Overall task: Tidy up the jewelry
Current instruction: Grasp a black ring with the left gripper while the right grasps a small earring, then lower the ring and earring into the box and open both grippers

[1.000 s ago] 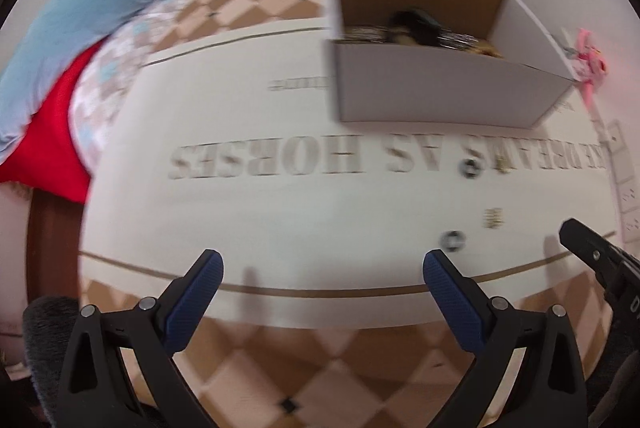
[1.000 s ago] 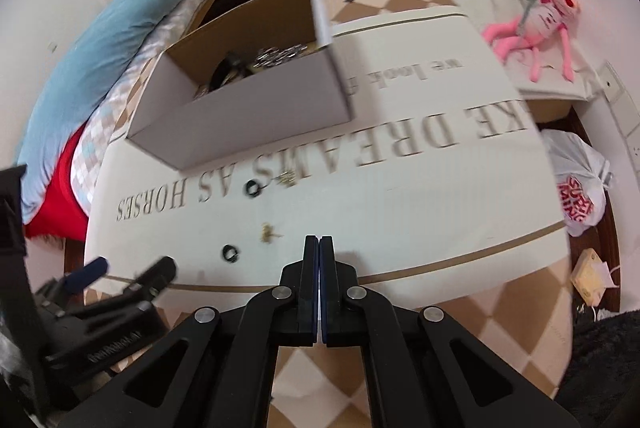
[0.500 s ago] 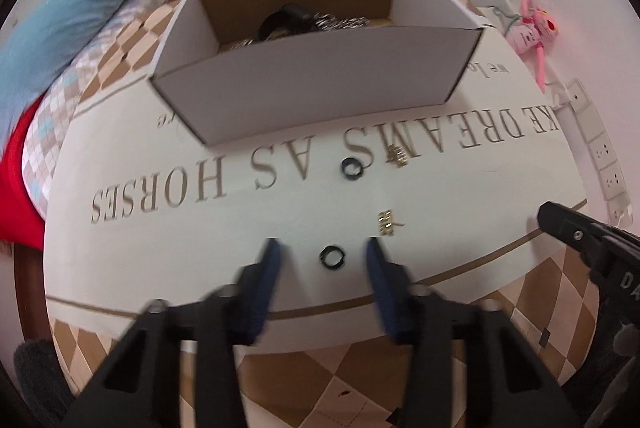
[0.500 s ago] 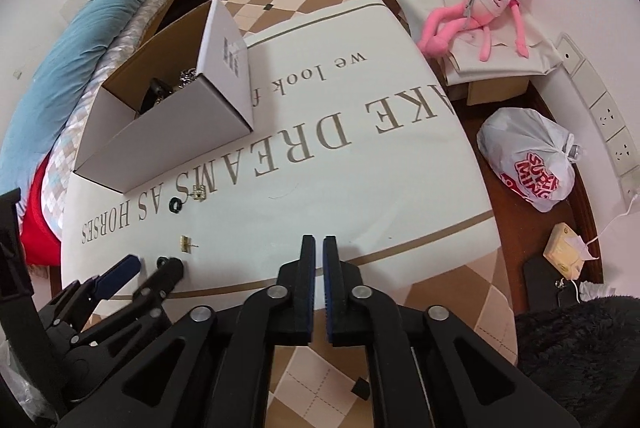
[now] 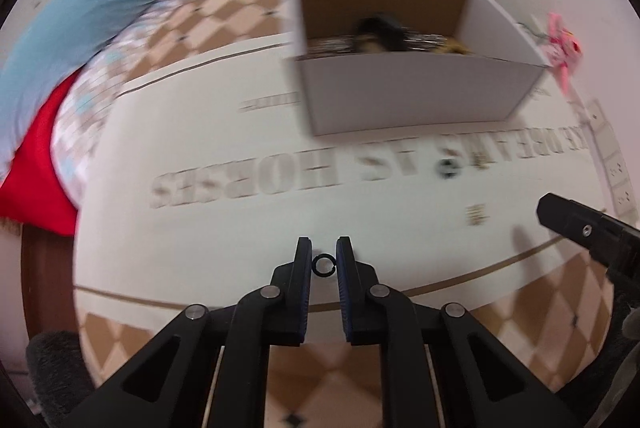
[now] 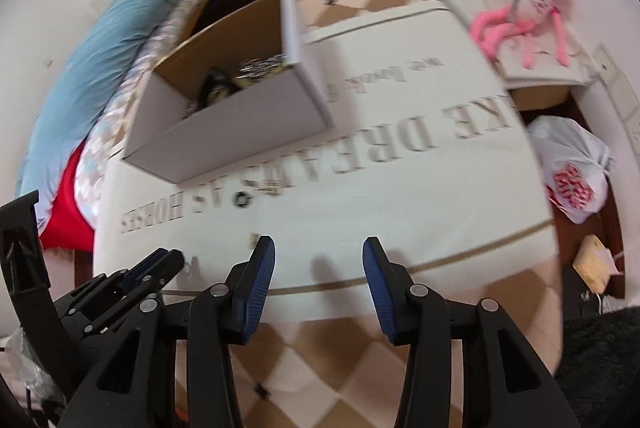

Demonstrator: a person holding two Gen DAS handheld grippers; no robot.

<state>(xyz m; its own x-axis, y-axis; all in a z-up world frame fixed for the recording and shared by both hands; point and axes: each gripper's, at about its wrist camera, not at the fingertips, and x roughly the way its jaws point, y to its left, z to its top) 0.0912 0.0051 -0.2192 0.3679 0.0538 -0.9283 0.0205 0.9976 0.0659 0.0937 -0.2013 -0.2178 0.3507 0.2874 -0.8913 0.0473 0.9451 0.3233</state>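
My left gripper (image 5: 324, 254) is shut on a small black ring (image 5: 323, 265) and holds it between its blue pads above the cream cloth. A second black ring (image 5: 448, 169) and two small gold pieces (image 5: 476, 214) lie on the cloth in front of the white cardboard box (image 5: 416, 96), which holds dark and metallic jewelry. My right gripper (image 6: 318, 260) is open and empty above the cloth's near edge; the ring (image 6: 242, 200) and the box (image 6: 236, 126) show ahead of it to the left. The left gripper (image 6: 160, 268) appears at the lower left of the right wrist view.
The cream cloth (image 5: 240, 228) with printed letters covers a checkered surface. A blue pillow (image 5: 80, 20) and red fabric (image 5: 44, 172) lie at the left. A pink plush toy (image 6: 524, 16), a white plastic bag (image 6: 572, 172) and wall sockets are at the right.
My left gripper closed from wide open onto the black ring and lifted it. My right gripper opened from shut. Both views swung sideways.
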